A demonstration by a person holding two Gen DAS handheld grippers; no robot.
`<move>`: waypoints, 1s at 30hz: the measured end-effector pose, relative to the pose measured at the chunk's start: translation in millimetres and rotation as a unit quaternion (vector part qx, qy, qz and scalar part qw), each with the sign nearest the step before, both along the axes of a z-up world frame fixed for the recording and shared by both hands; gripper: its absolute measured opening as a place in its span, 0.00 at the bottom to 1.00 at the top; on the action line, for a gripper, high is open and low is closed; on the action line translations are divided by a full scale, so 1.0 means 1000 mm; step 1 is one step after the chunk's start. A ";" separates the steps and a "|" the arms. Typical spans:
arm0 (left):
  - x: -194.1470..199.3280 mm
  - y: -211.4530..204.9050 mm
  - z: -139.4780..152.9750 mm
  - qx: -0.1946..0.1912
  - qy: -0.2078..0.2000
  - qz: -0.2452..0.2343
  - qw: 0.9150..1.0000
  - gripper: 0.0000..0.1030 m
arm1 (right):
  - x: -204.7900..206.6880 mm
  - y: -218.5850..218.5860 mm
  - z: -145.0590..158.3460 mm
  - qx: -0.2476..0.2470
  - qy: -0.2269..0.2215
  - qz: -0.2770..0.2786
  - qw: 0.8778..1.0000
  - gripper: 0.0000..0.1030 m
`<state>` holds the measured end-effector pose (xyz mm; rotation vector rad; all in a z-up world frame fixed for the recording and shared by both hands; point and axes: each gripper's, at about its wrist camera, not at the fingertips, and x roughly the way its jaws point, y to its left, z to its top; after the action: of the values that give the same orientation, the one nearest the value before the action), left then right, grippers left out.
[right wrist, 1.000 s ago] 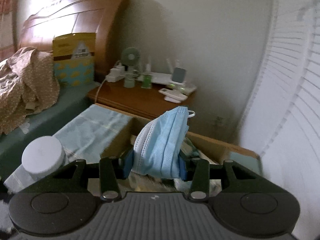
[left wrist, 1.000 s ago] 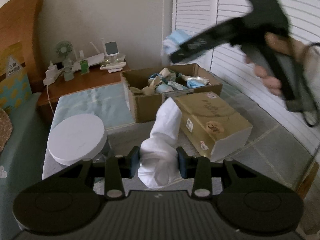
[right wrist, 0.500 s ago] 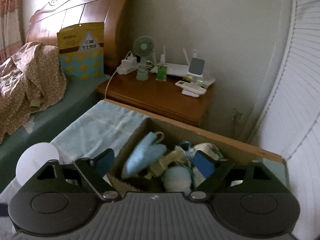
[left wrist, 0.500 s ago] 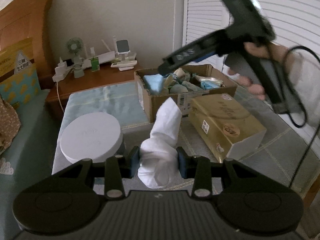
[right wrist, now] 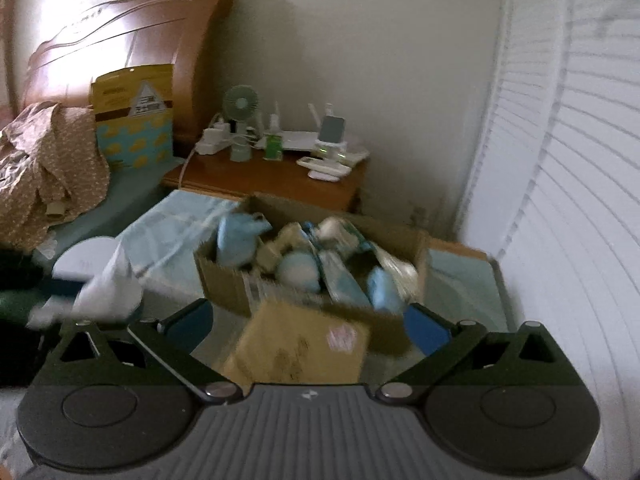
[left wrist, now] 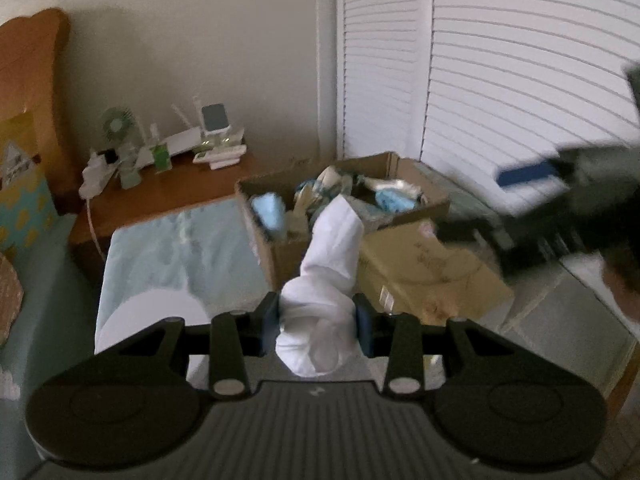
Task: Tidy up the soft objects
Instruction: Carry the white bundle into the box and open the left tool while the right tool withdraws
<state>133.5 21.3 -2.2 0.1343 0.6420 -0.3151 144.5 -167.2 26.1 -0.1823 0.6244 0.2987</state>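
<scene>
The left gripper [left wrist: 316, 330] jaws clamp a white sock [left wrist: 326, 280]; beyond them sits the cardboard box [left wrist: 280, 248]. The right gripper [right wrist: 308, 328] jaws are opening, empty, over a tan package [right wrist: 300, 352].

From my left wrist view, the sock [left wrist: 325, 280] sits between the left gripper [left wrist: 318, 322] pads, standing up in front of the open box [left wrist: 280, 248]. The box holds masks [left wrist: 267, 212] and other soft things. A sealed carton [left wrist: 432, 276] lies just before the box, to its right. A round lid [left wrist: 148, 316] lies left of the sock, on a cloth [left wrist: 180, 244]. Behind the cloth stands the nightstand [left wrist: 168, 196], with a fan [left wrist: 116, 128] on it. My right gripper [right wrist: 308, 328] hangs over the carton, before the box.
</scene>
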 end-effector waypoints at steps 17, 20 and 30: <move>0.115 -0.066 0.011 0.019 -0.017 -0.015 1.000 0.39 | -0.032 -0.042 -0.010 0.021 0.008 -0.037 0.999 1.00; 0.128 -0.067 0.004 0.016 -0.002 -0.006 1.000 0.47 | -0.033 -0.043 -0.008 0.020 0.006 -0.036 0.999 1.00; 0.104 -0.055 0.015 0.016 -0.034 0.020 0.999 0.98 | -0.031 -0.038 -0.004 0.013 0.005 -0.045 0.999 1.00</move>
<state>237.9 -34.1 12.6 0.1613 0.5809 -0.2608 113.5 -205.3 22.6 -0.1268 0.6372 0.2221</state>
